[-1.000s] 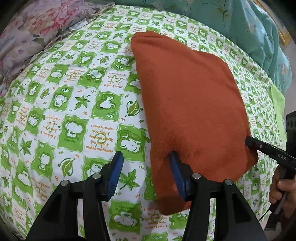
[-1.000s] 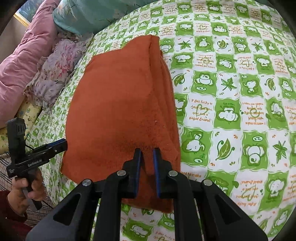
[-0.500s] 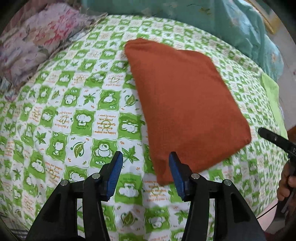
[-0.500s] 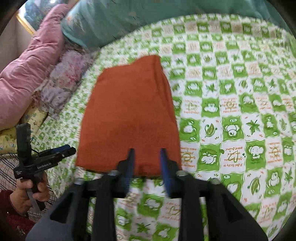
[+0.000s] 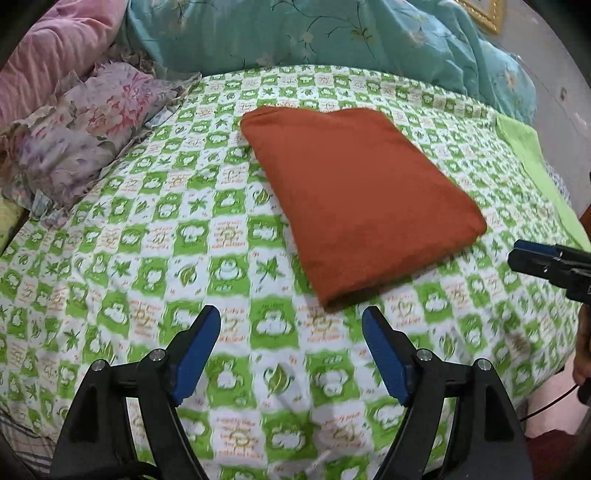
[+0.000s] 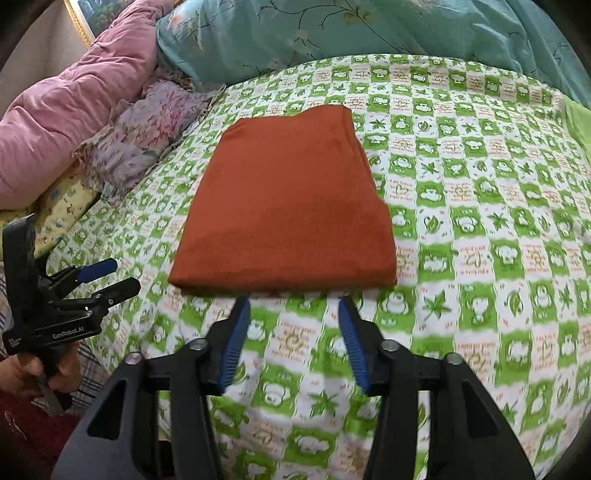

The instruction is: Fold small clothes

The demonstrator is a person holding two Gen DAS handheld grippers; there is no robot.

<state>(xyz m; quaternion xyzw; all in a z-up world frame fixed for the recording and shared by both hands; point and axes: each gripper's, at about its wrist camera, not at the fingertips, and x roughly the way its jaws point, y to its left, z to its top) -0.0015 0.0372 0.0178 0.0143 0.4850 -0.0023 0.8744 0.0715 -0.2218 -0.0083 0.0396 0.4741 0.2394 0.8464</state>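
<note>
A rust-orange cloth (image 5: 362, 199) lies folded into a flat rectangle on the green-and-white patterned bed sheet (image 5: 147, 240); it also shows in the right wrist view (image 6: 288, 199). My left gripper (image 5: 291, 328) is open and empty, just short of the cloth's near corner. My right gripper (image 6: 293, 314) is open and empty, just short of the cloth's near edge. Each gripper shows in the other's view, the right one (image 5: 546, 262) at the right edge and the left one (image 6: 96, 284) at the left, both off the cloth.
A floral pillow (image 5: 85, 125) and a pink quilt (image 6: 66, 110) lie at the left. A teal floral quilt (image 5: 332, 33) lies along the far side. A light green cloth (image 5: 532, 158) lies at the right edge of the bed.
Both grippers have pulled back off the cloth toward me. The right gripper was shut on the cloth's edge, then let go and opened. The cloth now lies flat.
</note>
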